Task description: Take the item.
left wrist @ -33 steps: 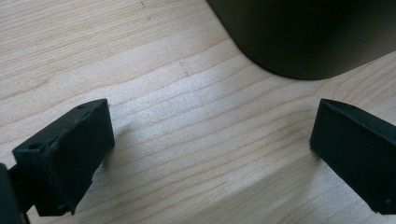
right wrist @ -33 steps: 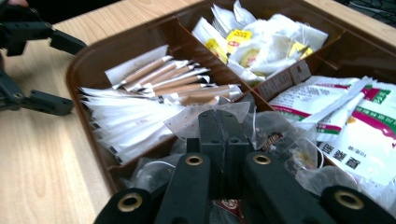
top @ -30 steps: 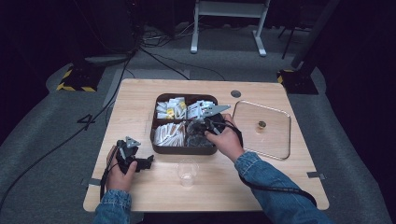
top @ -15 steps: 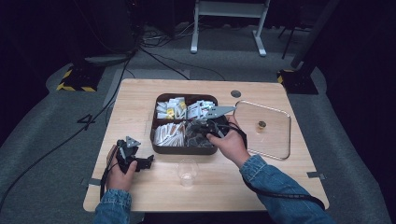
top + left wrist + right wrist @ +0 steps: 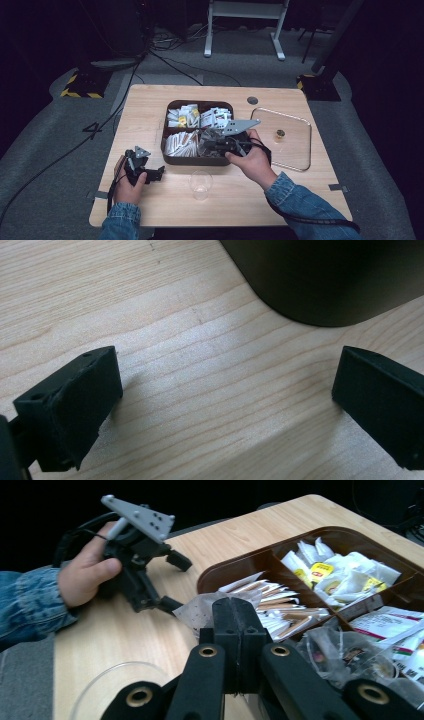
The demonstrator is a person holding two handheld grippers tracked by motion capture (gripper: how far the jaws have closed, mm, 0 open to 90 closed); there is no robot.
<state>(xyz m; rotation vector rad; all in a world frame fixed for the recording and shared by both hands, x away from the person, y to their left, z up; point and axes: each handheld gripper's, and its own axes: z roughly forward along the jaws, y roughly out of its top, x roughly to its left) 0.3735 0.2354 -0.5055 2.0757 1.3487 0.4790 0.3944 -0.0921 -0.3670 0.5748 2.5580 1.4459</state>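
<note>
1. A pale speckled tea bag (image 5: 200, 611) was pinched at its edge between the closed jaws of the right tool (image 5: 235, 615), above the front of the brown compartment box (image 5: 172, 159); judged a lift-out from the box.
2. The box sat mid-bench with sachets in its back compartments, white packets (image 5: 181, 141) at front left and clear wrappers (image 5: 345, 655) at front right.
3. An empty clear glass (image 5: 200, 184) stood just in front of the box, probably the bag's destination.
4. The left tool (image 5: 156, 172) rested on the bench (image 5: 150, 105) left of the box, jaws wide apart and empty, apparently on standby.
5. The clear lid (image 5: 295, 150) lay right of the box, keeping it accessible.
6. Against the earlier frame, the right tool had risen and drawn toward the person; the left had not moved.
</note>
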